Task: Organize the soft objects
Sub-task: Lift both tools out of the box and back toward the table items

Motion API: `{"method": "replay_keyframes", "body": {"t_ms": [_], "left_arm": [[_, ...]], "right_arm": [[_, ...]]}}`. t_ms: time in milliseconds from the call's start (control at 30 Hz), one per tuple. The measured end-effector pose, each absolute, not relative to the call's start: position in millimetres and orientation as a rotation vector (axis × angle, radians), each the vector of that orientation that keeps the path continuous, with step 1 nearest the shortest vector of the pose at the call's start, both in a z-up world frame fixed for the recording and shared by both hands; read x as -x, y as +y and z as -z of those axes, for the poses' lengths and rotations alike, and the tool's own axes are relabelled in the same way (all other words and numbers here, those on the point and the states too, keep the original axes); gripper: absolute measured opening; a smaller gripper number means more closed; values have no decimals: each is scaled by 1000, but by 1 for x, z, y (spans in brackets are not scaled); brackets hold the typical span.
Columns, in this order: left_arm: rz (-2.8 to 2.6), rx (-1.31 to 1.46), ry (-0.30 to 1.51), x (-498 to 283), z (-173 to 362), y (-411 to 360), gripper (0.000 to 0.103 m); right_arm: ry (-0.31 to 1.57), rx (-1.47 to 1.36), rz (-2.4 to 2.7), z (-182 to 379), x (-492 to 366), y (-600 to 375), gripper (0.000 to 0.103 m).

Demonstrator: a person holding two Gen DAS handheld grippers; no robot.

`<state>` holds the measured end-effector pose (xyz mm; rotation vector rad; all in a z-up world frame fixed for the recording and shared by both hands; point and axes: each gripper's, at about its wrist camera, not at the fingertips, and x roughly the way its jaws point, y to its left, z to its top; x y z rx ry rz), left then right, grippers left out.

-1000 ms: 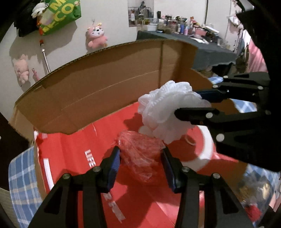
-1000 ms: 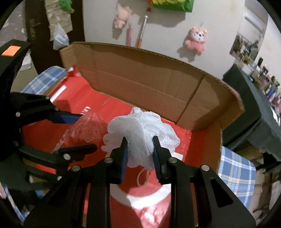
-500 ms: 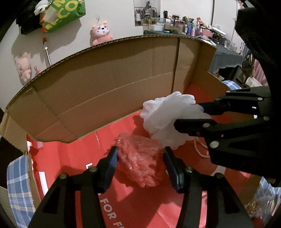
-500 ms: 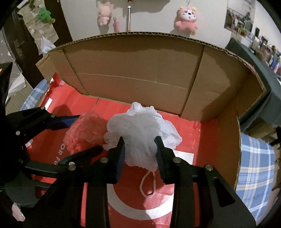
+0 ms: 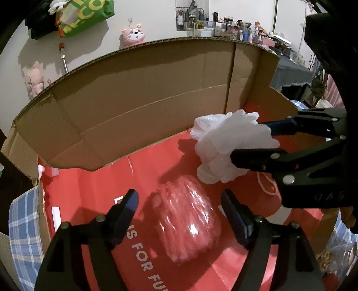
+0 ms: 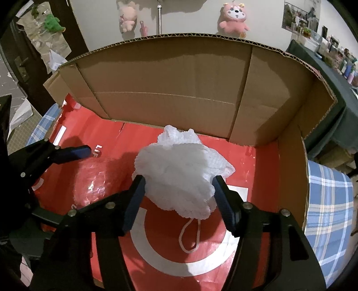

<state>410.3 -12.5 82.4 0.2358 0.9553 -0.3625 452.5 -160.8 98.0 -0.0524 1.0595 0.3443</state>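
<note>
Both our grippers have just been opening: left gripper (image 5: pixel 179 215) straddles the pink bundle (image 5: pixel 185 221) untouched; right gripper (image 6: pixel 179 197) stands apart around the white pouf (image 6: pixel 179 176), inside the cardboard box (image 6: pixel 179 85).

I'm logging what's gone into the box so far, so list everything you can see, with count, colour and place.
Mesh bath pouf: one, white, on the box floor between the right gripper's fingers, cord loop trailing toward the camera.
Clear plastic-wrapped bundle: one, pinkish, on the floor beside the pouf.
Cardboard box: one, brown walls, red printed floor.
Plush toys: pink, hanging on the wall behind.
Checked cloth: blue, under the box.
Left gripper: black, open, astride the bundle, jaws just opened.
Right gripper: black, jaws just opened, astride the pouf.
</note>
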Motion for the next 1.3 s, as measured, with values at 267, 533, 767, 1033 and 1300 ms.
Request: {"method": "replay_keyframes", "body": {"t_ms": [267, 533, 767, 1033, 1300], "left_arm": [[347, -214, 953, -410, -82, 2, 86], [340, -132, 879, -392, -115, 15, 97], [316, -28, 774, -346, -163, 25, 103], [302, -2, 608, -264, -213, 30, 103], [300, -5, 471, -176, -227, 33, 103]], "right_arm": [[1054, 31, -326, -100, -450, -164, 70], [989, -20, -332, -133, -430, -176, 77], [865, -34, -332, -185, -382, -183, 82], [594, 124, -264, -242, -275, -172, 88], [383, 100, -211, -259, -165, -181, 97]]}}
